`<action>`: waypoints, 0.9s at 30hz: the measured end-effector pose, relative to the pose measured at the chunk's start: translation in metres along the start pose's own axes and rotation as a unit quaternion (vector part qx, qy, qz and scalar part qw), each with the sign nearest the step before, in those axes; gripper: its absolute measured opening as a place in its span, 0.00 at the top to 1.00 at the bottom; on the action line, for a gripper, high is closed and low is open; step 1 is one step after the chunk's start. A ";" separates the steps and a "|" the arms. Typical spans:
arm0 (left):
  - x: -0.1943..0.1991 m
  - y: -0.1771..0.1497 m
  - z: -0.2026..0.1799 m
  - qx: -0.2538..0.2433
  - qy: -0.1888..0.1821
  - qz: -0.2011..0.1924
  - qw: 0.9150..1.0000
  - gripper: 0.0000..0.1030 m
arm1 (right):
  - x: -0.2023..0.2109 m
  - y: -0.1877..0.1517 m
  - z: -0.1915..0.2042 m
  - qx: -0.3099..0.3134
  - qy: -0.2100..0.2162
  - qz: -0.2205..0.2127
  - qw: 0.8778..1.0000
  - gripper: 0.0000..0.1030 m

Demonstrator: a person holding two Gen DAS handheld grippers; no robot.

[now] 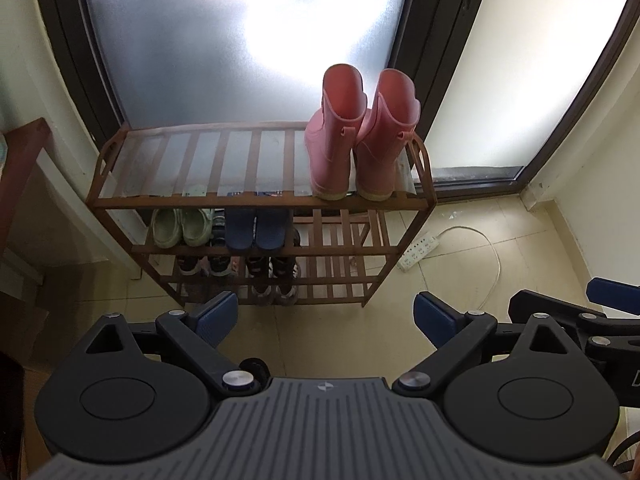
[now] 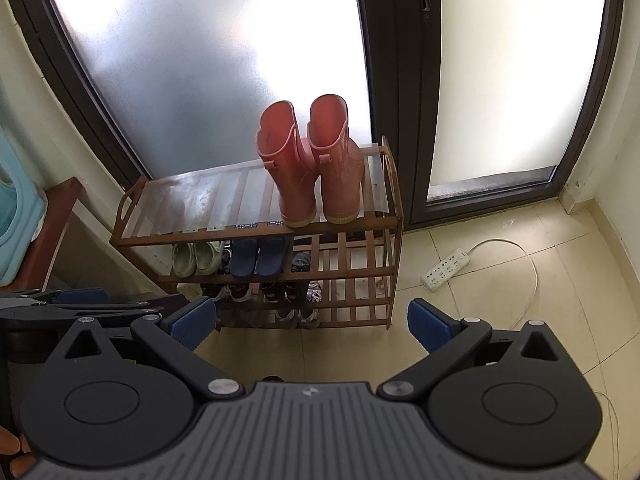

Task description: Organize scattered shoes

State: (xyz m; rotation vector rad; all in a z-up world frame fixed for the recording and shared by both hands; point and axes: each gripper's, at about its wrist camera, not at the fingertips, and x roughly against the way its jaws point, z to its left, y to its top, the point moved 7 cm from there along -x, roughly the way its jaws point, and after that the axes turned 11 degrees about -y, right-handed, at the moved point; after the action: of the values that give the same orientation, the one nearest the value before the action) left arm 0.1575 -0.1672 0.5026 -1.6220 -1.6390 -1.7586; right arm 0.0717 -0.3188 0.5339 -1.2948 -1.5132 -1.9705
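Two pink rubber boots [image 1: 360,136] [image 2: 310,164] stand upright side by side on the right end of the top shelf of a wooden shoe rack [image 1: 256,202] [image 2: 200,236]. On the second shelf rest pale green clogs [image 1: 182,228] [image 2: 196,258] and dark blue slippers [image 1: 256,230] [image 2: 256,258]. Sneakers [image 1: 276,268] [image 2: 288,292] fill the lower shelves. My left gripper [image 1: 326,318] is open and holds nothing, well in front of the rack above the floor. My right gripper [image 2: 312,322] is open too, beside the left one, nothing between its fingers.
Frosted glass doors [image 1: 240,40] rise behind the rack. A white power strip [image 1: 418,250] [image 2: 444,268] with its cable lies on the tiled floor right of the rack. A reddish wooden piece of furniture [image 1: 24,160] stands at left, with a light blue plastic container [image 2: 16,220] on it.
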 end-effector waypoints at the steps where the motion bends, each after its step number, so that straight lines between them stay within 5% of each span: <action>1: 0.004 -0.006 -0.001 0.001 0.001 0.001 1.000 0.07 | 0.004 -0.005 -0.001 0.001 0.000 0.001 1.000 0.01; 17: 0.028 -0.059 0.010 -0.017 0.015 0.002 1.000 0.07 | 0.025 -0.049 0.013 0.023 -0.018 -0.008 1.000 0.01; 27: -0.025 -0.078 0.063 0.007 0.014 0.003 1.000 0.07 | -0.030 -0.077 0.042 -0.011 -0.033 -0.004 0.999 0.01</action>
State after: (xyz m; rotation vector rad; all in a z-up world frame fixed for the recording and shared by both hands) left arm 0.1400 -0.1009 0.4245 -1.5881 -1.6286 -1.7541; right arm 0.0509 -0.2603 0.4651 -1.3764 -1.5330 -1.9727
